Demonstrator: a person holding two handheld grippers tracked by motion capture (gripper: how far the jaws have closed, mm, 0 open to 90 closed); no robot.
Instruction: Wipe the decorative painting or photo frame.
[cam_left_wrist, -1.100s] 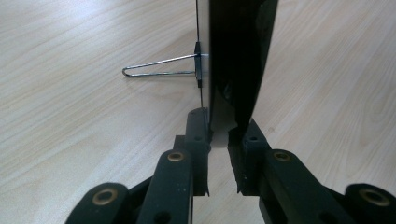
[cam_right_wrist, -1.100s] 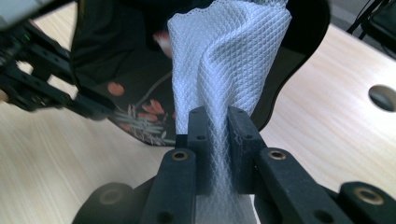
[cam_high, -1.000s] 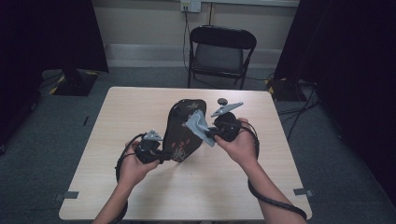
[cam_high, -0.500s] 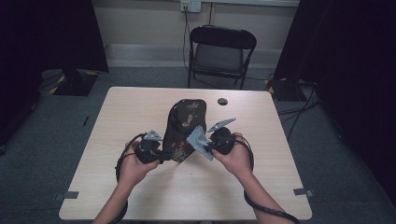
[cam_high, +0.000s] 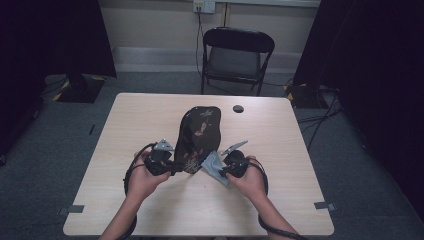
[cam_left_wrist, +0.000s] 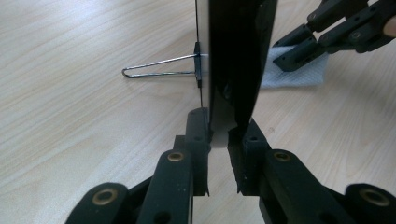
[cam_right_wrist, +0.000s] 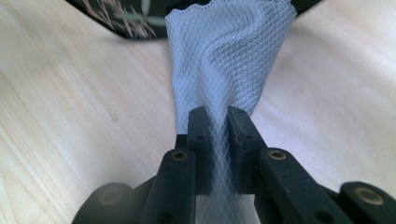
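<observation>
Both grippers clamped: left gripper (cam_left_wrist: 218, 140) pinches the near edge of the dark floral-print panel (cam_high: 199, 137), which stands near mid-table (cam_high: 150, 115). Right gripper (cam_right_wrist: 218, 116) is closed on the white mesh cloth (cam_right_wrist: 224, 65), just beside the panel's near right corner.

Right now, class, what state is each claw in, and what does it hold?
Left claw: closed on the near edge of the dark floral board.
Right claw: closed on the white mesh cloth.
</observation>
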